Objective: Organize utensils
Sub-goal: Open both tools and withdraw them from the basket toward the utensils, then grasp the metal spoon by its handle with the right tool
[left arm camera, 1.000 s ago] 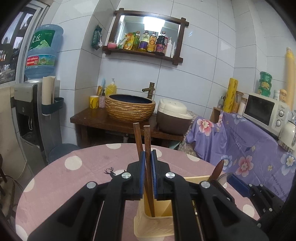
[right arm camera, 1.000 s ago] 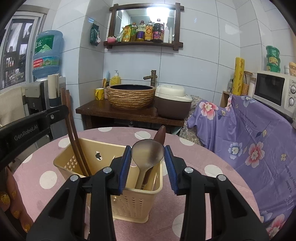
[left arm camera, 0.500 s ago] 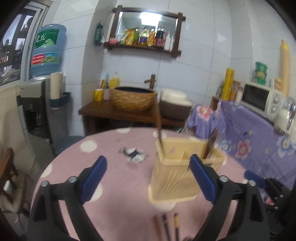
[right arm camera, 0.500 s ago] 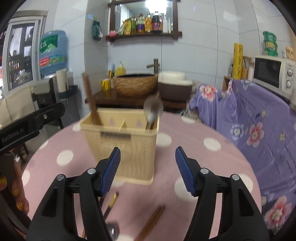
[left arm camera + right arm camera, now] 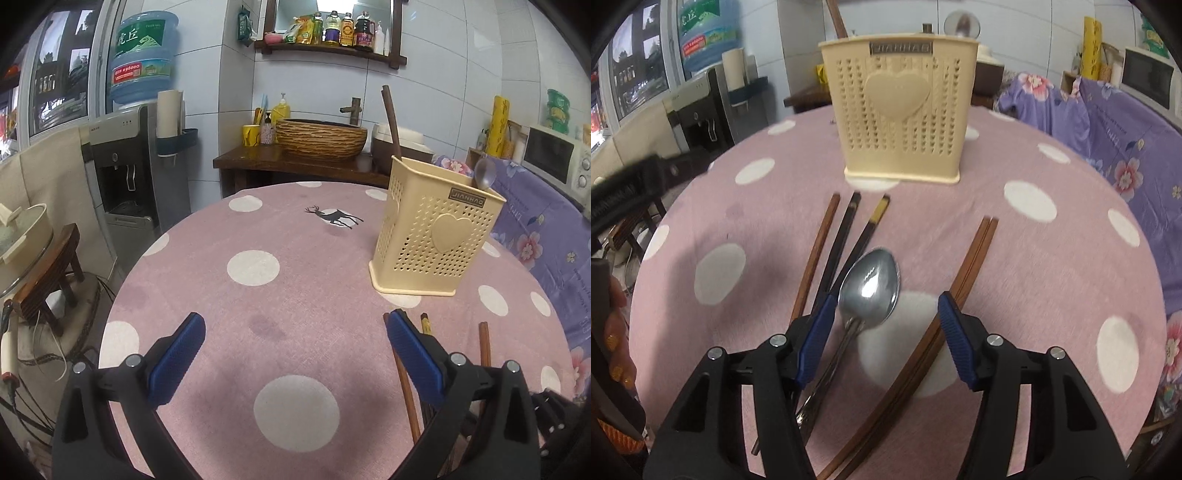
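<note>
A cream perforated utensil holder (image 5: 434, 238) (image 5: 899, 110) stands on the pink dotted table, with brown chopsticks (image 5: 390, 114) and a spoon (image 5: 484, 173) upright in it. In the right wrist view a steel spoon (image 5: 868, 291) lies on the table between several chopsticks: three (image 5: 842, 243) at its left and a brown pair (image 5: 964, 273) at its right. My right gripper (image 5: 886, 334) is open and empty, low over the spoon. My left gripper (image 5: 295, 354) is open and empty above bare cloth, with chopsticks (image 5: 404, 376) beside its right finger.
The round table (image 5: 258, 295) drops off at the left toward a stool (image 5: 48, 273) and a water dispenser (image 5: 125, 162). A sink counter (image 5: 295, 158) stands behind. A purple flowered cloth (image 5: 1108, 122) covers furniture at the right.
Both grippers let go of the chopsticks and spoon in the holder, opened, and drew back. The right one now hangs over the utensils lying on the table.
</note>
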{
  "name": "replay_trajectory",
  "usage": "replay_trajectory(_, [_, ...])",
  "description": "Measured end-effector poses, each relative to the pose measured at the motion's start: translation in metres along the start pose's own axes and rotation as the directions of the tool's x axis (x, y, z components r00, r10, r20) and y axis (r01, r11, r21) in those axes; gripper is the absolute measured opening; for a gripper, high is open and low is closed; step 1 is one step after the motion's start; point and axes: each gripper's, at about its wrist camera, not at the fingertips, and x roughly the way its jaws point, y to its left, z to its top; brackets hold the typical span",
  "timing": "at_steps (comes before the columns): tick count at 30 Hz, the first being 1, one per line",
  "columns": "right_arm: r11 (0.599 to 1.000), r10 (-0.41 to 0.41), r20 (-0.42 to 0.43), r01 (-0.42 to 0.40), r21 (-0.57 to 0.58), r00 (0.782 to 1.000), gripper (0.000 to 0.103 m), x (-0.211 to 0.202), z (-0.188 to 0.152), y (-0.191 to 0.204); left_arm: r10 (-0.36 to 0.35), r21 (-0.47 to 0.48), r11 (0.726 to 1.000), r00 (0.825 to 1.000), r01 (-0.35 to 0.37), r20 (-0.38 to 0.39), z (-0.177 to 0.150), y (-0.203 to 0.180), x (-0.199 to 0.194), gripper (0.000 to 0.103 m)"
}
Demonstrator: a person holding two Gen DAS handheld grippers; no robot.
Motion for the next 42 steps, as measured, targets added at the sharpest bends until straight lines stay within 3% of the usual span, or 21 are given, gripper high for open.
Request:
replay_trajectory(6, [1.000, 0.007, -0.072, -0.009, -0.026, 0.997, 0.045, 0.007, -0.009, 0.013, -0.025, -0.011, 1.000, 1.000, 0.025, -0.001, -0.003, 0.000, -0.003, 0.098])
replay_trajectory(10, [0.999, -0.025, -0.069, 0.022, -0.042, 0.997, 0.045, 0.008, -0.011, 0.017, -0.035, -0.009, 0.999, 0.999, 0.035, -0.003, -0.004, -0.002, -0.004, 0.098])
replay_trajectory(14, [0.999, -0.025, -0.074, 0.022, -0.047, 0.997, 0.036, 0.005, -0.012, 0.012, -0.043, -0.015, 0.999, 0.999, 0.043, -0.002, -0.005, -0.002, -0.005, 0.098])
replay_trajectory(19, [1.000, -0.013, -0.083, 0.012, -0.019, 0.996, 0.037, 0.003, -0.009, -0.006, -0.048, -0.016, 0.999, 0.999, 0.048, -0.007, -0.007, -0.002, -0.005, 0.098])
replay_trajectory(22, [1.000, 0.022, -0.085, -0.021, 0.010, 0.996, 0.048, 0.004, -0.007, -0.009, -0.051, -0.023, 0.998, 0.999, 0.051, -0.016, -0.008, -0.002, -0.003, 0.098])
replay_trajectory(25, [1.000, -0.011, -0.076, 0.011, -0.005, 0.997, 0.051, 0.009, -0.004, -0.003, -0.049, -0.018, 0.999, 0.999, 0.049, -0.016, -0.009, -0.003, -0.004, 0.098])
replay_trajectory(39, [0.996, -0.082, -0.063, 0.084, 0.019, 0.995, 0.050, 0.032, 0.020, 0.004, -0.046, -0.020, 0.999, 0.999, 0.045, -0.026, -0.009, 0.001, -0.001, 0.098])
replay_trajectory(42, [0.997, -0.081, -0.056, 0.082, 0.016, 0.995, 0.038, 0.031, 0.020, 0.003, -0.044, -0.015, 0.999, 0.999, 0.043, -0.030, -0.010, 0.000, -0.001, 0.098])
